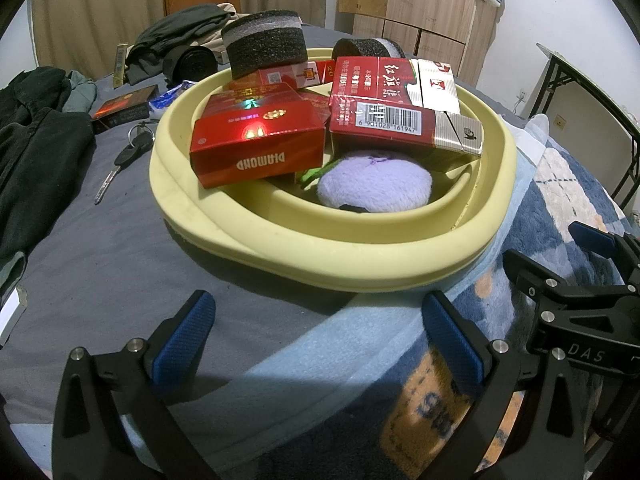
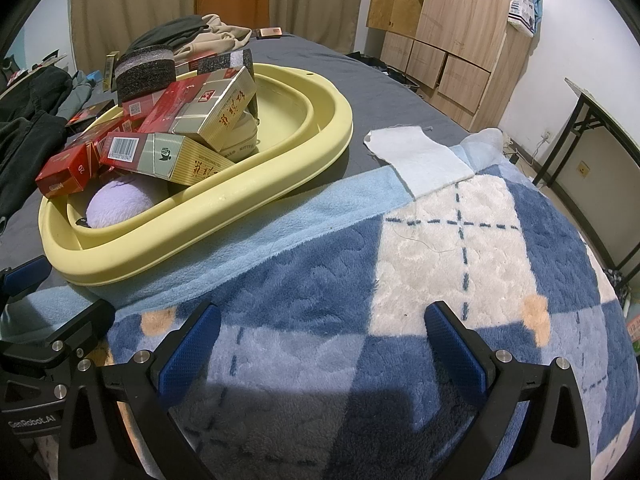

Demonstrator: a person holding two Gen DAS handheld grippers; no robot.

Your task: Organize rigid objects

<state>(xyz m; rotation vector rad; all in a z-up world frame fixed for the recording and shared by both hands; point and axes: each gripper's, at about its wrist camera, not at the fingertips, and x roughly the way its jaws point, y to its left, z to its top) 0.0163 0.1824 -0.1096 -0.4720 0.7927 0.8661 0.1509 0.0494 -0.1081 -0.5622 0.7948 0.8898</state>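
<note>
Bed with grey sheet [image 1: 100,272] and blue checked blanket [image 2: 440,240]. One yellow oval basin [image 1: 320,256], its near edge on the blanket, holding at least four red cigarette boxes [image 1: 256,144], two black foam blocks [image 1: 264,46], one lilac plush ball [image 1: 376,186]. One key [image 1: 120,164] beside it. Left gripper [image 1: 320,336], right gripper [image 2: 324,340]: fingers spread wide, holding nothing.
</note>
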